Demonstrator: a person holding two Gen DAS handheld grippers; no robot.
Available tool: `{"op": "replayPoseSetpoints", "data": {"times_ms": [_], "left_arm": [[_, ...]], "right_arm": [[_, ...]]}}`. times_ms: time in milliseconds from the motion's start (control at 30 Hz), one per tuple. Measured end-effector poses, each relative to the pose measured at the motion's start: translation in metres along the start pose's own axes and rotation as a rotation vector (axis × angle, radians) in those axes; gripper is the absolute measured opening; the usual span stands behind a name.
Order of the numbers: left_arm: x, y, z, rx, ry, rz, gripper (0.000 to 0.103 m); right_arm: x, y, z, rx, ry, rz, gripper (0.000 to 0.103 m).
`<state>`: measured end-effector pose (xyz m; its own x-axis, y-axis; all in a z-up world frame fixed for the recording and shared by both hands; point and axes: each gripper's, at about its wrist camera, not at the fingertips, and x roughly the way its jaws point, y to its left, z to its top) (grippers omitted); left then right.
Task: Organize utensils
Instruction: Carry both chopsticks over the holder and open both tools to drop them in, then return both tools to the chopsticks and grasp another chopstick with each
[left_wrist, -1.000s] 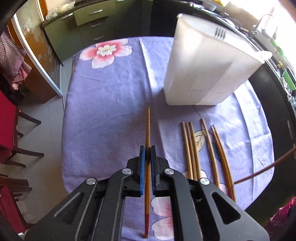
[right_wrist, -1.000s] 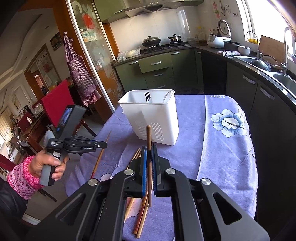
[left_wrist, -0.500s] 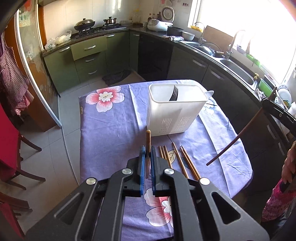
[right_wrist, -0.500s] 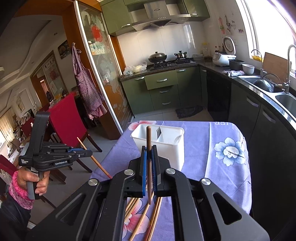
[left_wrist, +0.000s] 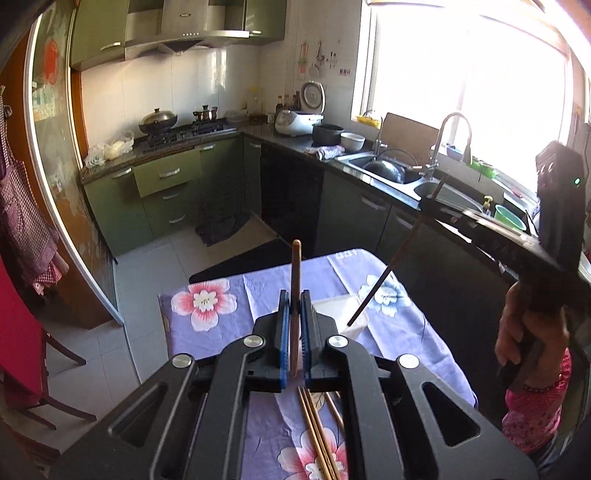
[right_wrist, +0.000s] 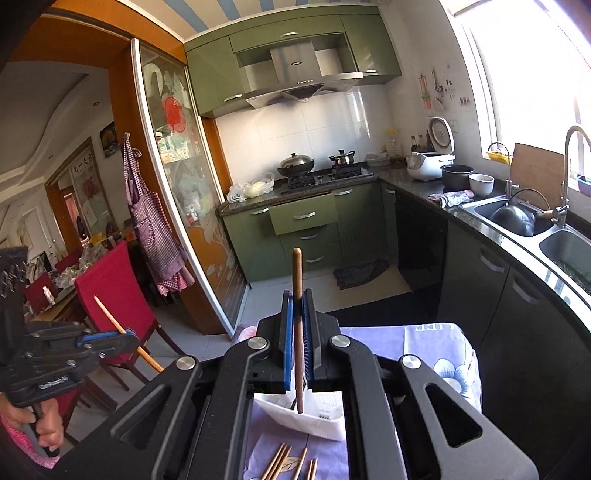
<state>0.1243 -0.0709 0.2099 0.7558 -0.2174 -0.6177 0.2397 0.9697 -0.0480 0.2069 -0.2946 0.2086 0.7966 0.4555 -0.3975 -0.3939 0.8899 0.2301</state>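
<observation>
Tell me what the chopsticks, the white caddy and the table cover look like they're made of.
Chopsticks: probably wood or bamboo, brown and matte, some reddish. Caddy: likely plastic, smooth, slightly translucent white, with moulded slots. Table cover: woven cloth, lilac with printed flowers, creased and draping over the edge.

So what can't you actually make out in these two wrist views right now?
- White utensil holder: mostly hidden in both views behind each tool's body, so its contents are unclear.
- Loose chopsticks on the tablecloth: cut off by the bottom edge; count unclear.
- Left tool's chopstick: lower end hidden behind the left tool.
</observation>
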Motion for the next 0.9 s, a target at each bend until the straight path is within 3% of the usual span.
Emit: {"op": "replayPoseSetpoints", "data": {"times_ms": [100,200,400,533,633,767,867,900], "left_arm": [[0.015,-0.005,0.018,0.003,-0.049,0.002,0.005],[0.046,-0.008,0.021,0.01,-0.042,0.011,0.005],[0.121,-0.004,0.0,-0.017,0.113,0.005,0.006],[0.149,0.0,-0.015,-0.027,0.192,0.009,0.006],[0.159,-0.001,-0.022,-0.021,0.226,0.016,0.009],[0.15,-0.003,-0.025,-0.023,0.211,0.017,0.03],[0.128,-0.005,-0.03,-0.027,0.173,0.005,0.031],[0.119,-0.005,-0.035,-0.032,0.16,0.0,0.033]], "right_arm": [[0.028,-0.002,0.001,-0.008,0.009,-0.031,0.006],[0.058,-0.007,-0.014,-0.007,0.063,-0.036,0.006],[0.099,-0.013,-0.057,-0.014,0.161,-0.046,0.006],[0.113,-0.018,-0.077,-0.023,0.203,-0.048,0.007],[0.112,-0.019,-0.082,-0.037,0.208,-0.042,0.017],[0.087,-0.018,-0.08,-0.037,0.165,-0.035,0.02],[0.05,-0.011,-0.083,-0.047,0.112,-0.021,0.022],[0.036,-0.009,-0.089,-0.053,0.096,-0.026,0.03]]}}
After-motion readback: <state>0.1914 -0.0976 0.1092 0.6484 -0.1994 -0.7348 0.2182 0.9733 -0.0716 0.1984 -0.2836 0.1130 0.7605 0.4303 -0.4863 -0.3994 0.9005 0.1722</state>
